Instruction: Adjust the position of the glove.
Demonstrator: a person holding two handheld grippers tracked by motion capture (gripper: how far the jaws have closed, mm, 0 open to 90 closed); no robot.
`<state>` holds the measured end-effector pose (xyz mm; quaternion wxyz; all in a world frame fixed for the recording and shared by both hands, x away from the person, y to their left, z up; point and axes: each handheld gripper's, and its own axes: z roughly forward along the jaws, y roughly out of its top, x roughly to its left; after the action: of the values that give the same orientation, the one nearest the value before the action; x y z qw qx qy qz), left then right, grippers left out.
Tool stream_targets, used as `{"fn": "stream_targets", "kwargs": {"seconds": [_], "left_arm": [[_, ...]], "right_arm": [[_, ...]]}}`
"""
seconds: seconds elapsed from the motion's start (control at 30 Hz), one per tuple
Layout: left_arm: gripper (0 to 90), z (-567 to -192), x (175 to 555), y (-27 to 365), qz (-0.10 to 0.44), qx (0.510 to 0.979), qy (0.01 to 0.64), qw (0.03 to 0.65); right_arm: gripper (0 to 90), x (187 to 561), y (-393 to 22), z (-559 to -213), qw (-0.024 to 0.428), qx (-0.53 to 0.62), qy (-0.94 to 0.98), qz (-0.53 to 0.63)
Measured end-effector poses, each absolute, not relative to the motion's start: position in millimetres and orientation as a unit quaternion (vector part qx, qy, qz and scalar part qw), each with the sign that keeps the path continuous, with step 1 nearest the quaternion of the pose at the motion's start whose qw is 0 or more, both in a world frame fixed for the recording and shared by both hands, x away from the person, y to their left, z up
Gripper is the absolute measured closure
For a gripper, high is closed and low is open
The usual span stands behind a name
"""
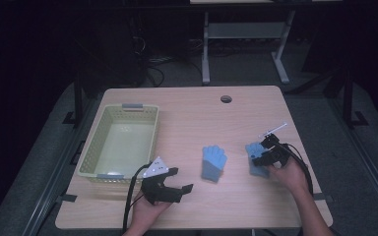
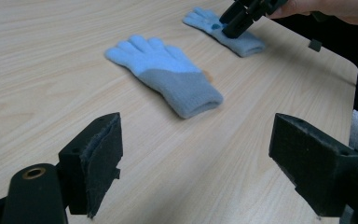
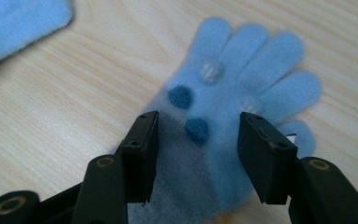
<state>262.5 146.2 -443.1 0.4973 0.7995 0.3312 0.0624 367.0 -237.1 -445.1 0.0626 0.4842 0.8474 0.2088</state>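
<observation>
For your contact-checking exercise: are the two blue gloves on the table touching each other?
Apart. The high view shows bare wood between the middle glove and the glove under the right gripper.

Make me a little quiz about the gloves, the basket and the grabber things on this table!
1. True or false: the green basket already has a glove inside it.
2. Which glove is the right gripper coming down over? A) the spotted glove B) the plain glove
3. Fill in: the left gripper has its fingers wide ____ with nothing between them.

Key:
1. False. The basket has no glove in it; both gloves lie on the table.
2. A. Its fingers stand on either side of the glove with dark blue dots, which lies flat.
3. Open. It sits near the basket, facing the plain glove.
</observation>
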Motion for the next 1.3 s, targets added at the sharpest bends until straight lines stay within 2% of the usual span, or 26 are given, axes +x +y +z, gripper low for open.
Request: {"fn": "stream_targets", "kwargs": {"seconds": [0.37, 0.6, 1.1, 1.3], "left_arm": [[17.1, -442.8, 260.3, 144.5, 0.061, 0.799, 0.331, 0.498], [17.4, -442.5, 260.8, 145.7, 0.064, 0.798, 0.336, 0.496], [17.6, -442.7, 260.0, 144.7, 0.064, 0.8, 0.334, 0.495], [17.6, -442.4, 259.6, 144.7, 0.064, 0.799, 0.336, 0.495]], "right_arm": [[44.2, 366.4, -233.6, -446.3, 0.076, 0.467, 0.859, 0.196], [31.7, 368.3, -231.2, -447.5, 0.089, 0.487, 0.851, 0.172], [33.7, 368.3, -231.6, -447.1, 0.083, 0.491, 0.85, 0.174], [46.3, 365.8, -232.0, -446.7, 0.086, 0.482, 0.851, 0.188]]}}
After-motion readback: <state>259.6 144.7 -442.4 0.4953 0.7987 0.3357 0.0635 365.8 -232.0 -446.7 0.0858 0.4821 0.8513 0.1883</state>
